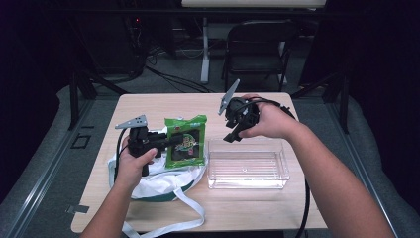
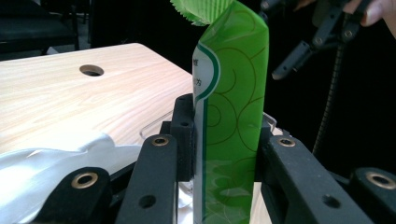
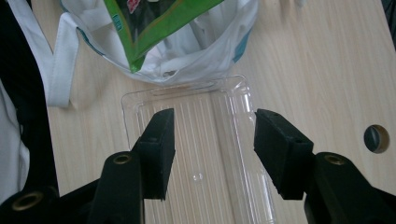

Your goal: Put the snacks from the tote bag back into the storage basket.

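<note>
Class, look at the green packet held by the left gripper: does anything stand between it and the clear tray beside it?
Nothing visible does. The green packet, clamped in the left gripper, hangs over the white bag; the clear tray lies open, with the right gripper above its far edge.

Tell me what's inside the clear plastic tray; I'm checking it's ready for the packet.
The clear plastic tray looks empty: its ribbed floor and the wooden table show through. The right gripper hovers above it, jaws open. The green snack packet is held beside it.
</note>
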Demonstrator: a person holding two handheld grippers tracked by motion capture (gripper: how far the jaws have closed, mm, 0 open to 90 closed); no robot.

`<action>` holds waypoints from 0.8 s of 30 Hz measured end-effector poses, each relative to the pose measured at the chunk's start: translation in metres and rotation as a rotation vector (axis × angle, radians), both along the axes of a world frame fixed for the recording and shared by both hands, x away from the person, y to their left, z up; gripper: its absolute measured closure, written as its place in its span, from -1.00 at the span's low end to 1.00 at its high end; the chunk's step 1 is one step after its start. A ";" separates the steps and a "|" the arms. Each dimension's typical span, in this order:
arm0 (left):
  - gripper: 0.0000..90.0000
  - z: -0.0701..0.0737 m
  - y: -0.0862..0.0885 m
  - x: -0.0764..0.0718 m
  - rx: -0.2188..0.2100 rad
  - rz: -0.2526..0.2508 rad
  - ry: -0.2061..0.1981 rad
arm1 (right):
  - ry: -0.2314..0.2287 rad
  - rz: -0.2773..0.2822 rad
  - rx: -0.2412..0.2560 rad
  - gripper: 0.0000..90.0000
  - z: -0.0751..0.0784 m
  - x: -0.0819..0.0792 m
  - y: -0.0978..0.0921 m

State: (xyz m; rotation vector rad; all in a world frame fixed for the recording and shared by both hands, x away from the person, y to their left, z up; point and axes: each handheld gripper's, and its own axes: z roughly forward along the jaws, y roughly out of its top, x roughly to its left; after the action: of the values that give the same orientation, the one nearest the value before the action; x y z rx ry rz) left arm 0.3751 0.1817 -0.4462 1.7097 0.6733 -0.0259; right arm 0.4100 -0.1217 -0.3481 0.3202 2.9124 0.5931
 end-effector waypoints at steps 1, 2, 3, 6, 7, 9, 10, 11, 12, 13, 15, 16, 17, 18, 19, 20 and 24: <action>0.62 0.000 -0.001 0.000 0.003 -0.007 0.000 | 0.000 -0.001 -0.007 0.08 0.003 0.001 0.000; 0.62 0.000 -0.003 -0.001 -0.001 -0.013 0.001 | 0.002 -0.005 -0.004 0.07 0.004 0.002 -0.001; 0.62 0.000 -0.004 -0.001 0.000 -0.020 0.003 | 0.003 -0.011 -0.006 0.07 0.006 0.003 -0.002; 0.62 0.000 -0.010 -0.003 -0.005 -0.042 0.007 | 0.001 -0.012 -0.014 0.07 0.010 0.003 -0.003; 0.62 0.000 -0.012 -0.003 -0.008 -0.053 0.009 | 0.004 -0.009 -0.018 0.07 0.012 0.003 -0.003; 0.62 0.000 -0.016 -0.004 -0.013 -0.071 0.011 | 0.006 -0.002 -0.012 0.06 0.014 0.002 -0.003; 0.62 -0.001 -0.017 -0.004 -0.011 -0.075 0.010 | 0.016 -0.002 -0.004 0.05 0.015 0.000 -0.003; 0.62 -0.001 -0.020 -0.005 -0.006 -0.083 0.009 | 0.019 0.002 -0.003 0.04 0.016 0.000 -0.002; 0.62 -0.001 -0.021 -0.006 -0.006 -0.086 0.013 | 0.021 0.003 0.003 0.04 0.017 -0.002 -0.002; 0.62 -0.002 -0.023 -0.006 -0.003 -0.090 0.015 | 0.013 0.010 0.005 0.04 0.017 -0.002 -0.002; 0.62 -0.003 -0.027 -0.007 0.005 -0.100 0.018 | 0.012 0.016 0.007 0.04 0.019 -0.003 -0.001; 0.62 -0.004 -0.029 -0.007 0.010 -0.109 0.020 | 0.008 0.019 0.004 0.03 0.020 -0.003 0.000; 0.62 -0.004 -0.031 -0.008 0.010 -0.113 0.021 | 0.010 0.018 0.010 0.03 0.020 -0.004 0.000; 0.62 -0.005 -0.032 -0.008 0.011 -0.117 0.021 | 0.010 0.023 0.002 0.03 0.021 -0.004 0.001; 0.62 -0.005 -0.034 -0.009 0.015 -0.122 0.021 | 0.012 0.024 0.005 0.03 0.021 -0.005 0.002; 0.62 -0.005 -0.036 -0.009 0.017 -0.128 0.025 | 0.010 0.034 -0.006 0.02 0.021 -0.005 0.003; 0.62 -0.007 -0.041 -0.010 0.022 -0.144 0.027 | 0.018 0.059 -0.010 0.02 0.021 -0.008 0.009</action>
State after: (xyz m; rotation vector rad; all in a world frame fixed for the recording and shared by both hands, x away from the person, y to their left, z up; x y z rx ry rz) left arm 0.3648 0.1404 -0.4536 1.7792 0.5708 -0.1438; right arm 0.4021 -0.1128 -0.3273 0.2399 2.9507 0.5874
